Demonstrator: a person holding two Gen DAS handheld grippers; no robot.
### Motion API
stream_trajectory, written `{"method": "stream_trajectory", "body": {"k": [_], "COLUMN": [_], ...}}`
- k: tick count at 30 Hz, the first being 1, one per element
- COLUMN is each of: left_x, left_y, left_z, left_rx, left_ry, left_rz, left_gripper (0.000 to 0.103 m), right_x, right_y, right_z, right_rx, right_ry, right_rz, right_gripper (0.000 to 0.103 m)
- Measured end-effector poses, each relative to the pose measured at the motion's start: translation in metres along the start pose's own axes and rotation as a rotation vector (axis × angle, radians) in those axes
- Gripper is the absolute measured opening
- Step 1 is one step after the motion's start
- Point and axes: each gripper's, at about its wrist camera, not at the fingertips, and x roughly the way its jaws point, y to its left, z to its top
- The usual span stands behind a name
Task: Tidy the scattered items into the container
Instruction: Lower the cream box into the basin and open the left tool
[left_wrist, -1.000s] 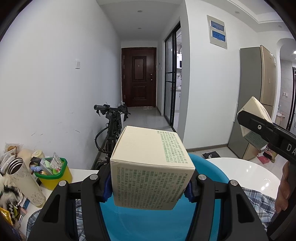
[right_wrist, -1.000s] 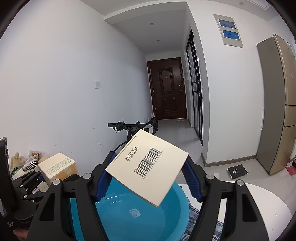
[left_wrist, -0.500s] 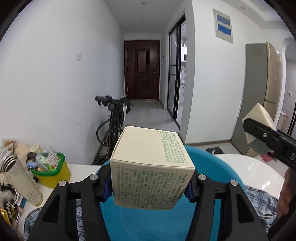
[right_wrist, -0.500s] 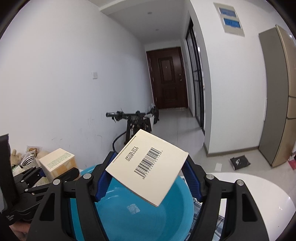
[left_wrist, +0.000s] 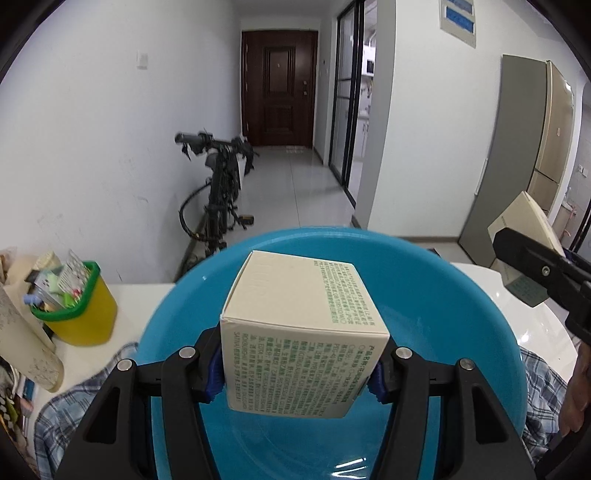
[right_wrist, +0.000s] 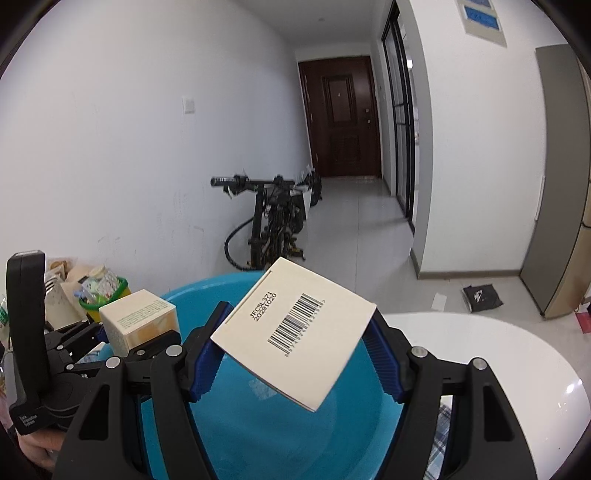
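Over the blue basin (left_wrist: 424, 280), both my hands are loaded: my left gripper (left_wrist: 297, 373) is clamped on a cream box with green print (left_wrist: 299, 332), its blue pads pressed to the box's two sides, while my right gripper (right_wrist: 295, 350) pinches a flat cream box with a barcode (right_wrist: 295, 328), held tilted, one corner low. Each box hangs above the basin's bowl, apart from its floor; the basin sits on a checked cloth (left_wrist: 543, 391) on the white table (right_wrist: 480, 350), with a yellow tub with a green rim (left_wrist: 79, 310) off to the left. The step in hand, as I judge it, is the drop. To do it well I should bring each box low and well inside the rim before letting go, release one at a time so they do not knock together, and level the tilted box first so it lands flat.
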Motion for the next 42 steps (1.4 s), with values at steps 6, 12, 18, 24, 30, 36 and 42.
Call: {"method": "stream_trajectory", "body": {"k": [6, 12, 18, 24, 30, 36, 42], "left_x": [0.009, 0.017, 0.026, 0.031, 0.036, 0.037, 0.038], "left_y": [-0.001, -0.002, 0.0, 0.0, -0.002, -0.001, -0.001], "left_z": [-0.002, -0.004, -0.006, -0.008, -0.011, -0.011, -0.011], "left_rx": [0.009, 0.026, 0.03, 0.043, 0.055, 0.058, 0.057], "left_ry": [0.05, 0.097, 0.166, 0.206, 0.241, 0.249, 0.251], "left_rz": [0.013, 0.024, 0.0, 0.003, -0.002, -0.001, -0.002], "left_gripper": [0.061, 0.061, 0.061, 0.061, 0.061, 0.061, 0.062], "right_x": [0.016, 0.024, 0.025, 0.025, 0.023, 0.023, 0.023], "right_y": [0.0, 0.006, 0.008, 0.008, 0.011, 0.011, 0.011], "right_z": [-0.006, -0.012, -0.013, -0.013, -0.013, -0.013, -0.013], "right_rx": [-0.005, -0.025, -0.032, -0.032, -0.037, -0.042, -0.045], "right_ry": [0.063, 0.1, 0.105, 0.107, 0.111, 0.116, 0.118], "right_rz": [0.003, 0.008, 0.009, 0.009, 0.009, 0.01, 0.009], "right_gripper": [0.069, 0.069, 0.069, 0.069, 0.069, 0.069, 0.069]}}
